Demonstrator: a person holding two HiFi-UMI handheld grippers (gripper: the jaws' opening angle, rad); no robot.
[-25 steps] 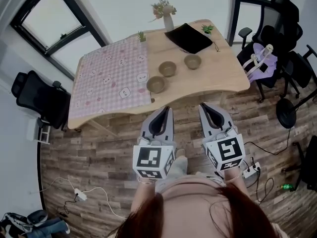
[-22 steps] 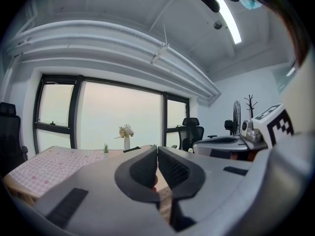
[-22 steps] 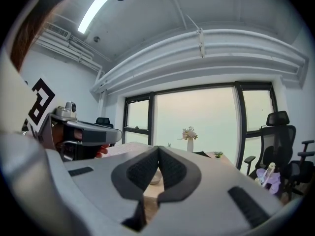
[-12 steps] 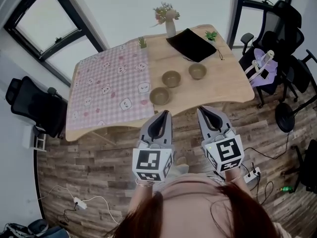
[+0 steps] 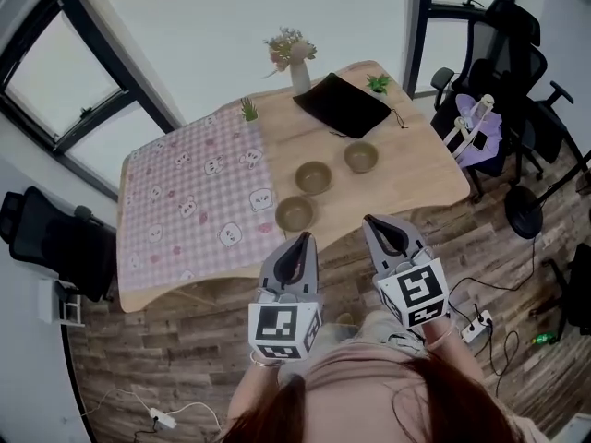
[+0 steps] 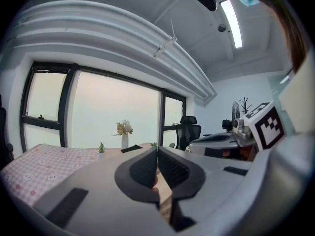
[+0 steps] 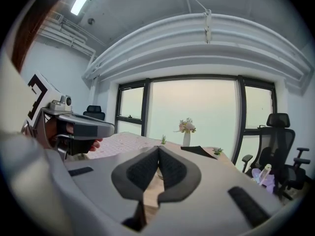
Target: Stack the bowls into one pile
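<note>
Three olive-brown bowls stand apart on the wooden table (image 5: 420,178) in the head view: one near the front edge (image 5: 294,214), one in the middle (image 5: 313,177), one to the right (image 5: 360,157). My left gripper (image 5: 303,240) and right gripper (image 5: 371,221) hang side by side in front of the table, short of its front edge. Both are shut with nothing between the jaws. In the left gripper view the left gripper (image 6: 157,149) has its jaws pressed together, and in the right gripper view the right gripper (image 7: 158,148) shows the same. The bowls are hidden behind the jaws in both gripper views.
A pink checked cloth (image 5: 189,210) covers the table's left half. At the back stand a vase of flowers (image 5: 297,63), a black pad (image 5: 342,104) and two small plants (image 5: 248,110). Office chairs (image 5: 503,72) crowd the right; another chair (image 5: 51,243) is at left. Cables lie on the floor.
The table has slid lower and nearer in the head view as the person came closer. Both grippers keep their shut pose side by side, now close to the table's front edge.
</note>
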